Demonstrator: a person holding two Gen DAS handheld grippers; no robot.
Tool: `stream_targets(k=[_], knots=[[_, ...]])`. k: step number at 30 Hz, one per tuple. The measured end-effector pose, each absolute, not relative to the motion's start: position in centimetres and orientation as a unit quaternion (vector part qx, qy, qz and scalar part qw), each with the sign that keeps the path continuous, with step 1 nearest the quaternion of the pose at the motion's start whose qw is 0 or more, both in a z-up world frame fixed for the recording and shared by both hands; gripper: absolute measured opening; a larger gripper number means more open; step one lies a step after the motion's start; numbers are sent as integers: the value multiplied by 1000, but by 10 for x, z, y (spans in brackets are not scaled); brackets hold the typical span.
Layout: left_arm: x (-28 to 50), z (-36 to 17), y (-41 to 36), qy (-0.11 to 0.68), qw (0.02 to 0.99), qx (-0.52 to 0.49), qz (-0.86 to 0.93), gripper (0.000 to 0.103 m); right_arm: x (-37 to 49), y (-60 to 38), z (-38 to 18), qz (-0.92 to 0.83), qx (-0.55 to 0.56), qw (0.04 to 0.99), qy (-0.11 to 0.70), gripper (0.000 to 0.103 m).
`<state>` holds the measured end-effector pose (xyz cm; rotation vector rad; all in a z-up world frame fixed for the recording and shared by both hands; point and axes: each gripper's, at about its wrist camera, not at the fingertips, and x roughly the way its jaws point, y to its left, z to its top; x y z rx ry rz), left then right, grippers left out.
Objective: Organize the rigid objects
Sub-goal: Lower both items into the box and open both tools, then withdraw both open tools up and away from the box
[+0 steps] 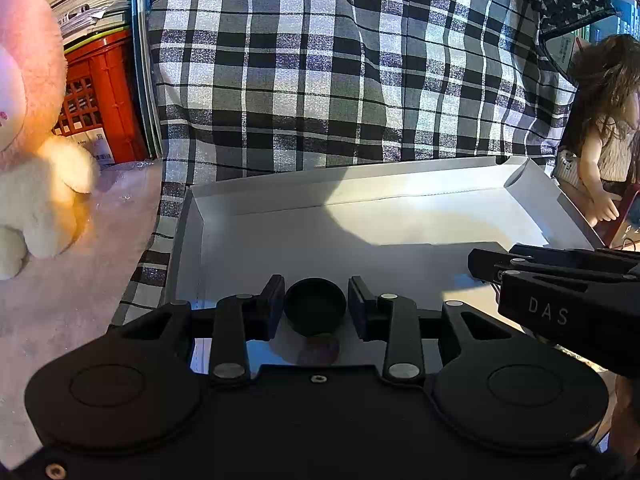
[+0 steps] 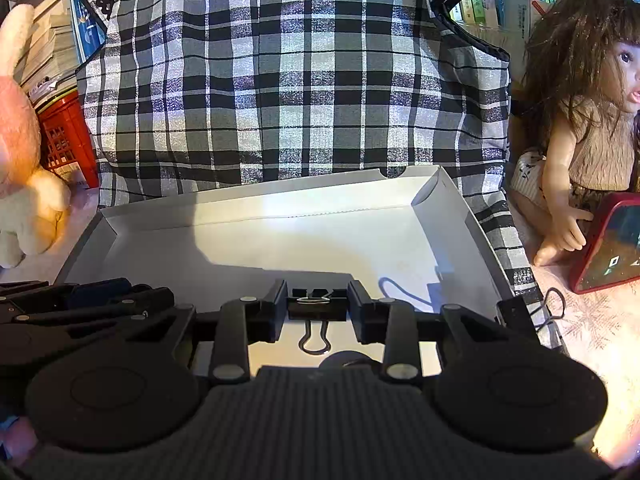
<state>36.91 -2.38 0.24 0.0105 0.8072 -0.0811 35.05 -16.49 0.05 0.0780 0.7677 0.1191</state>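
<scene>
Both grippers over the white box – dropping off small items

Left gripper straddles a black round cap, pads just clear – released, cap in the box's near edge. Right gripper brackets a black binder clip; small gaps, looks let go. Risk: lifting off crooked snags the clip's wire handle, or nudges the cap so it rolls out of the box.

The cloth at twelve o'clock is a black, grey and white plaid. The box is white, the cap and binder clip black, the crate at nine o'clock red, and the phone at three o'clock red-cased.
</scene>
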Motion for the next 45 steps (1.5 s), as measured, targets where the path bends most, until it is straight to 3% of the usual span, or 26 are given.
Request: stream_targets(k=[5, 13, 22, 45], knots=[[369, 3, -23, 393, 919, 2, -38, 39, 350, -165, 1, 58, 41, 925, 374, 54], [369, 3, -22, 393, 919, 0, -33, 46, 349, -165, 1, 56, 39, 925, 373, 56], [367, 4, -20, 392, 920, -12, -27, 59, 345, -163, 4, 54, 29, 929, 364, 65], [345, 13, -11, 355, 935, -20, -17, 71, 329, -169, 19, 34, 12, 944, 329, 88]])
